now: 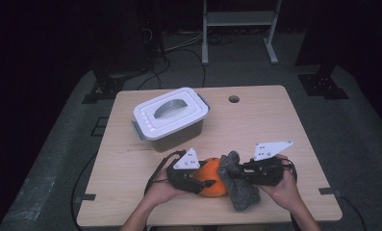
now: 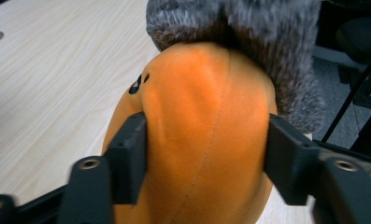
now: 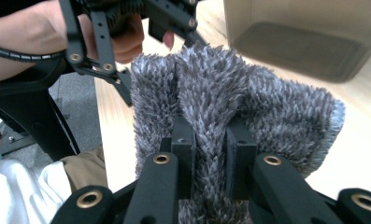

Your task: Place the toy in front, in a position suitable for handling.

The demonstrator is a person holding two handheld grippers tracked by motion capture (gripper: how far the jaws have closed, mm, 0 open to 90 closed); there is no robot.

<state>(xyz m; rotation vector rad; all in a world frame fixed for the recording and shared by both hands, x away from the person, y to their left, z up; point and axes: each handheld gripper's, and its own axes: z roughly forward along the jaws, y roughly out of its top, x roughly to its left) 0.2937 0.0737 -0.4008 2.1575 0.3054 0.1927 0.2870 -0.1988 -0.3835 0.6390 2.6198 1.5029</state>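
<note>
An orange plush toy (image 1: pixel 212 182) sits near the table's front edge, with a grey fuzzy cloth (image 1: pixel 240 188) draped against its right side. My left gripper (image 1: pixel 205 184) comes in from the left. In the left gripper view its jaws (image 2: pixel 204 158) press on both flanks of the orange plush toy (image 2: pixel 206 102), and the grey cloth (image 2: pixel 248 32) lies over the toy's far end. My right gripper (image 1: pixel 236 174) comes in from the right. In the right gripper view (image 3: pixel 210 144) it is shut on a pinched fold of the grey cloth (image 3: pixel 276 107).
A white lidded plastic box (image 1: pixel 171 115) with a grey handle stands on the wooden table (image 1: pixel 275 125) behind the grippers. A round cable hole (image 1: pixel 234 99) is near the far edge. A metal frame (image 1: pixel 239 29) stands on the floor beyond the table.
</note>
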